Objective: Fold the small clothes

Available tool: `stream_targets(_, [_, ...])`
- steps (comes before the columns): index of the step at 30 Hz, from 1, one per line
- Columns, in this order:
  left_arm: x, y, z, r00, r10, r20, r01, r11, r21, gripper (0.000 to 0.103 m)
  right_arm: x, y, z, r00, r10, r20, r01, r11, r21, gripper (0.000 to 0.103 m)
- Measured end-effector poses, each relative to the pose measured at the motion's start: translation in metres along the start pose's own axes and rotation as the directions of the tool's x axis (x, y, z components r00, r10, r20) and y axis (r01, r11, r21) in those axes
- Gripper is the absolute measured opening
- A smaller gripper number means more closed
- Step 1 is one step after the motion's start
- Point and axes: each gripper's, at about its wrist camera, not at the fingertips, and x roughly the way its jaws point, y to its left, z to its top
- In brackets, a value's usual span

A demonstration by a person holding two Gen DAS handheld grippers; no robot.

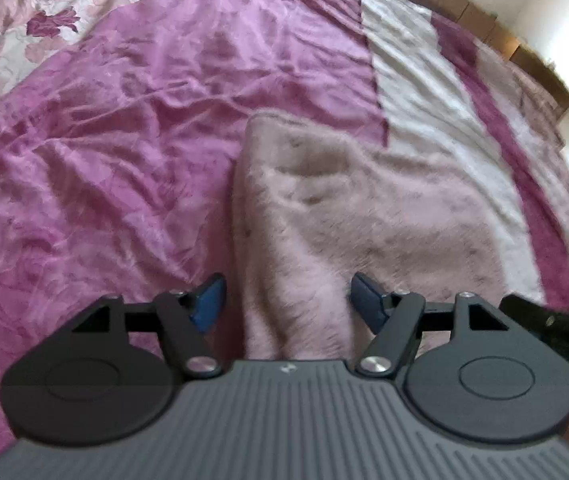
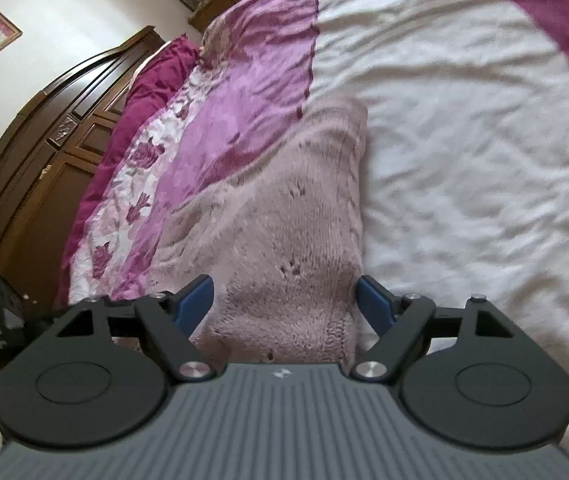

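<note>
On the left, the left gripper (image 1: 286, 304) has its blue-padded jaws spread apart, with a near corner of the pale pink knit garment (image 1: 348, 208) lying between them; the pads stand just beside the fabric on either side, not pressing it, so nothing is clamped. The garment rests on the bedspread (image 1: 104, 152), straddling the seam where the purple satin meets the white panel, its left edge running straight, probably a fold line. Further right, the right gripper (image 2: 286, 306) stands the same way, jaws wide, straddling the garment's other near corner (image 2: 284, 248). The dark wooden headboard (image 2: 44, 152) shows beyond (no bearing on the work). Two open grippers at matching corners suggest a paired pinch, so the near edge can be lifted evenly and carried over for the fold.
</note>
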Motion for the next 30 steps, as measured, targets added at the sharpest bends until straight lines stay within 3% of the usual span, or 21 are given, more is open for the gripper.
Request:
stream_targets(11, [0.022,0.020,-0.002,0.992,-0.121,-0.031,0.116,0.983,-0.139,0.080,0.048,-0.008,0.009,0.995,0.063,-0.077,-0.061,0.998,0.022,0.089])
stream_targets(12, [0.021,0.021,-0.002,0.991,-0.130,-0.029,0.125,0.982,-0.140,0.077,0.051,-0.006,0.010,0.995,0.066,-0.080,-0.065,0.998,0.020,0.084])
stream_targets(13, [0.021,0.020,-0.002,0.990,-0.140,-0.026,0.136,0.981,-0.135,0.070,0.052,-0.004,0.012,0.995,0.064,-0.082,-0.063,0.998,0.014,0.073])
stream_targets(14, [0.022,0.021,-0.002,0.986,-0.165,-0.029,0.159,0.977,-0.141,0.053,0.053,-0.001,0.013,0.995,0.051,-0.082,-0.051,0.999,0.007,0.068])
stream_targets(15, [0.022,0.022,-0.002,0.982,-0.186,-0.032,0.178,0.969,-0.169,0.045,0.053,0.002,0.015,0.996,0.043,-0.083,-0.043,0.999,0.000,0.062])
stream_targets(17, [0.019,0.022,-0.002,0.981,-0.193,-0.024,0.185,0.966,-0.183,0.037,0.048,0.011,0.019,0.997,0.038,-0.071,-0.040,0.999,-0.022,0.056])
stream_targets(24, [-0.004,0.005,-0.004,0.965,-0.263,-0.017,0.254,0.944,-0.208,0.034,0.005,0.046,0.035,0.998,0.054,-0.026,-0.055,0.997,-0.056,0.051])
stream_targets(30, [-0.017,-0.034,-0.021,0.937,-0.344,-0.054,0.332,0.930,-0.161,0.034,-0.059,0.048,0.038,1.000,-0.020,-0.009,0.019,0.997,-0.075,0.051])
